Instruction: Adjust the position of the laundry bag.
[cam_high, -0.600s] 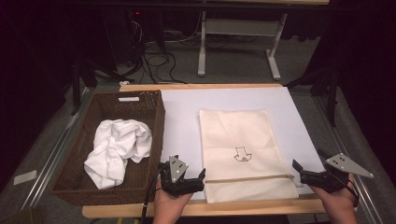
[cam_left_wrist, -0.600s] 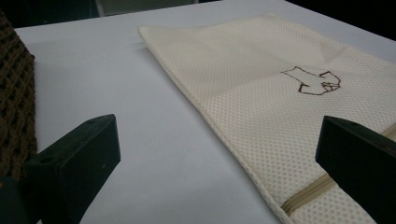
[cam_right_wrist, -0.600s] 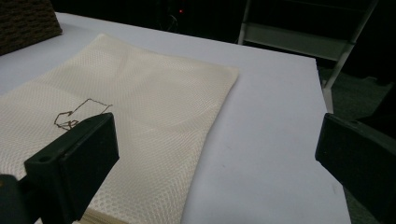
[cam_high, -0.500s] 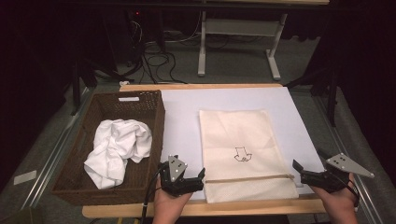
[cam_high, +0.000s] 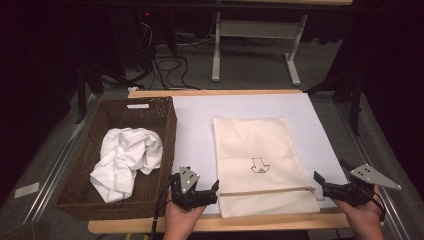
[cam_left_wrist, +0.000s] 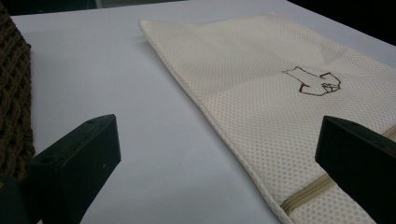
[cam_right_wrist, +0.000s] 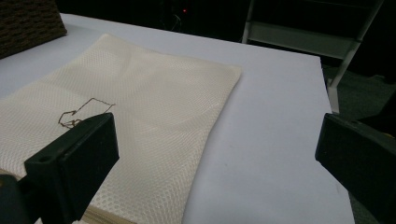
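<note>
Brown wicker basket (cam_high: 165, 131) sits at the left end of the white table top (cam_high: 195, 130), w/ a crumpled white cloth (cam_high: 126, 160) inside, bunched toward the basket's near-middle. Small white label (cam_high: 138, 106) on the basket's far rim. Beyond the basket, past the table's far edge — tangle of cables (cam_high: 167, 60) on the grey floor, and right of those, a white metal stand (cam_high: 255, 45).

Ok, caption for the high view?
Open left gripper and right gripper flank a flat mesh bag; white cloth fills the basket.
</note>
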